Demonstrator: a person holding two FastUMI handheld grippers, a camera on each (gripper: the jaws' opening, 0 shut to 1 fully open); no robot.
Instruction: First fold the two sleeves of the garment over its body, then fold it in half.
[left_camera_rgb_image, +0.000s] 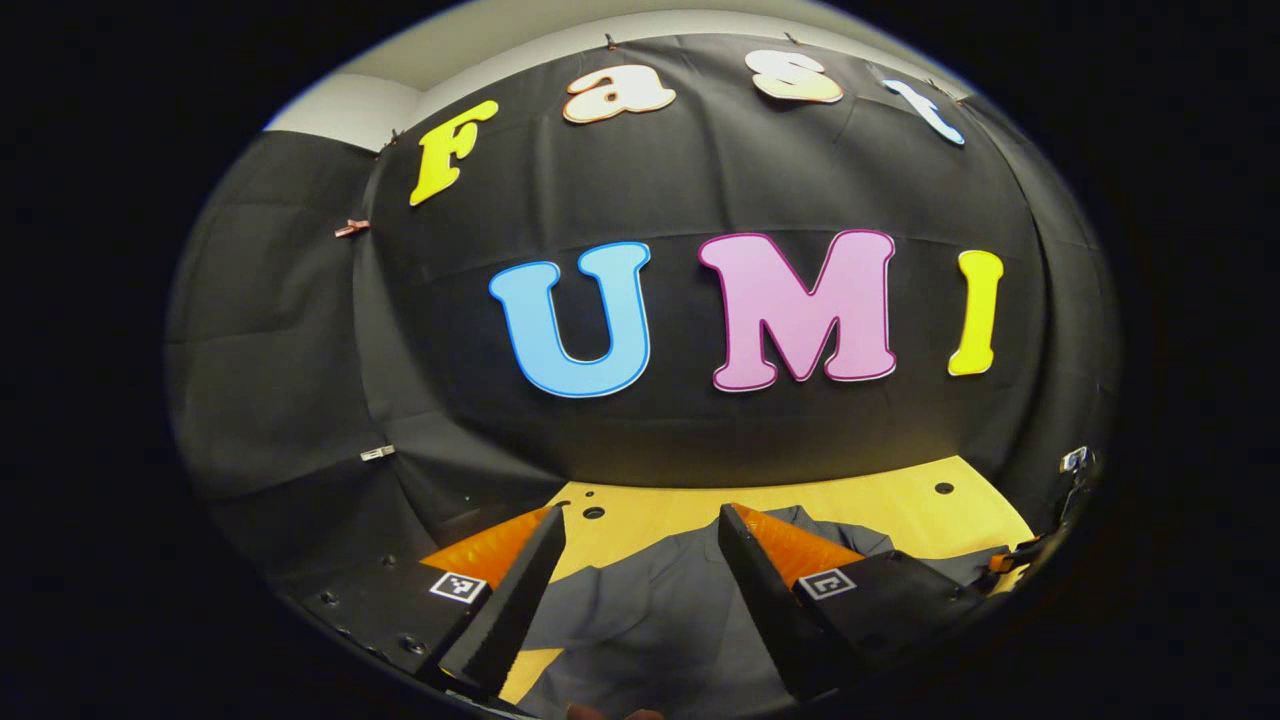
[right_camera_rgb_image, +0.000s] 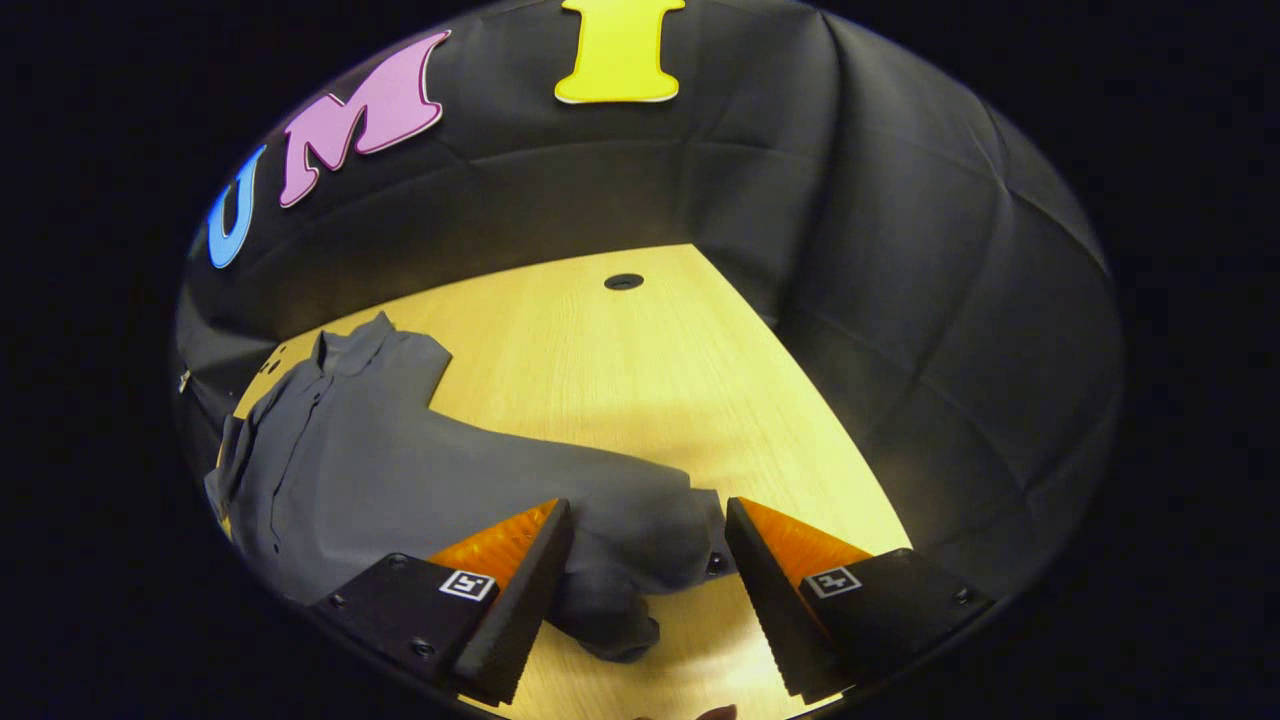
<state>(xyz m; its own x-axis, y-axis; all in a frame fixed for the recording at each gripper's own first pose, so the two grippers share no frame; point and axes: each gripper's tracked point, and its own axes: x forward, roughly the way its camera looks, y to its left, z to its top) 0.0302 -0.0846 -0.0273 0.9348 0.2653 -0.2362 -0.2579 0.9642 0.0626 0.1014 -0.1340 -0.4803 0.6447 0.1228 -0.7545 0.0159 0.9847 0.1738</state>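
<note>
A grey button-up shirt (right_camera_rgb_image: 340, 460) lies flat on the yellow wooden table (right_camera_rgb_image: 620, 370), collar (right_camera_rgb_image: 350, 345) toward the back wall. One long sleeve (right_camera_rgb_image: 600, 500) stretches out toward my right gripper (right_camera_rgb_image: 648, 515). That gripper is open, and the sleeve's cuff (right_camera_rgb_image: 615, 625) lies crumpled on the table between its fingers, untouched by them. In the left gripper view, my left gripper (left_camera_rgb_image: 640, 512) is open too, held low over the grey shirt (left_camera_rgb_image: 650, 620), whose cloth spreads between and below its fingers.
The black cloth wall closes the table at the back and on both sides. Small round holes (right_camera_rgb_image: 623, 281) (left_camera_rgb_image: 944, 488) sit in the tabletop near the far edge. Bare wood lies right of the shirt. Part of a device (left_camera_rgb_image: 1040, 548) shows at the right edge of the left gripper view.
</note>
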